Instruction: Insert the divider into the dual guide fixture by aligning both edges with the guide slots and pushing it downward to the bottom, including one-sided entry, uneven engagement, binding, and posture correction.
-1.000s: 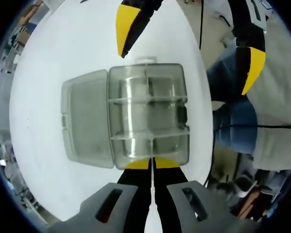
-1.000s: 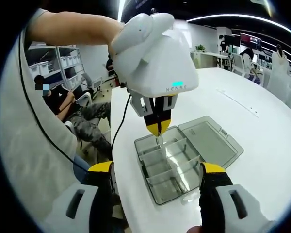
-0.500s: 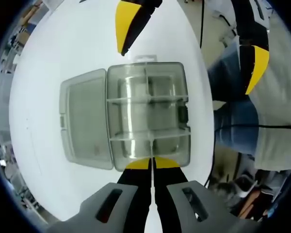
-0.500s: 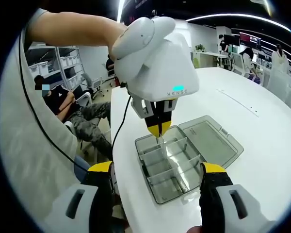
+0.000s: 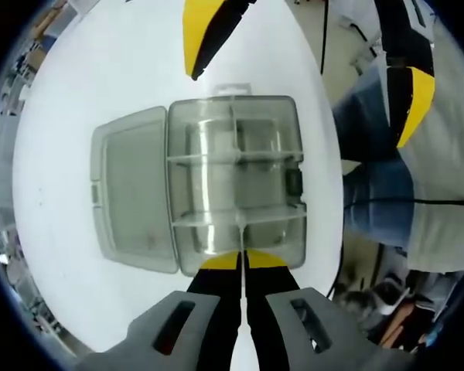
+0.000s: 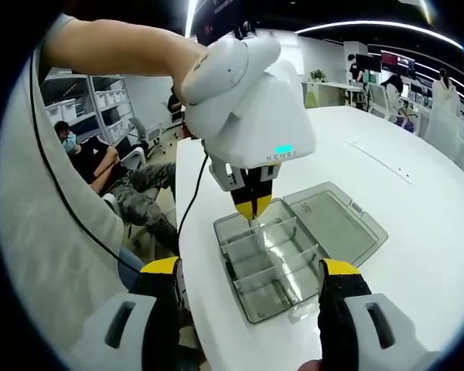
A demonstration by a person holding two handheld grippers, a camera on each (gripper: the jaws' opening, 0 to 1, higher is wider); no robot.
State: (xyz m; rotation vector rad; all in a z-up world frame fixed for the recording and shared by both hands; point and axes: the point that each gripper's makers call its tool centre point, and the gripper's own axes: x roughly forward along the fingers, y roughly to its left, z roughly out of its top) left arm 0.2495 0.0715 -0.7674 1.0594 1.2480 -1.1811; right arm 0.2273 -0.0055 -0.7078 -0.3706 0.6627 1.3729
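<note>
The open lid (image 5: 131, 201) of the clear compartment box (image 5: 236, 182) lies flat on the white table (image 5: 85, 93), hinged to the tray, which sits near the table's edge on the person's side. Across the tray run two cross walls already seated, and a shorter piece stands between the far wall and the first cross wall.

In the left gripper view the left gripper (image 5: 242, 260) has its yellow-tipped jaws pressed together on a thin clear divider (image 5: 240, 236). The divider stands upright over the tray's near compartment, its far edge at the nearer cross wall and its near edge by the tray's near wall. In the right gripper view the same gripper hangs above the tray with its tips just over that compartment, the pinched sheet barely readable against the clear plastic.

The right gripper (image 6: 247, 309) is spread wide, its two yellow-capped jaws well apart and holding nothing, hovering over the table's edge on the person's side of the box.

The task looks partly done: the divider appears lined up with its slots and started in, but whether both edges are engaged evenly cannot be told. Pushing it down to the floor of the tray, and letting go, is still left.
</note>
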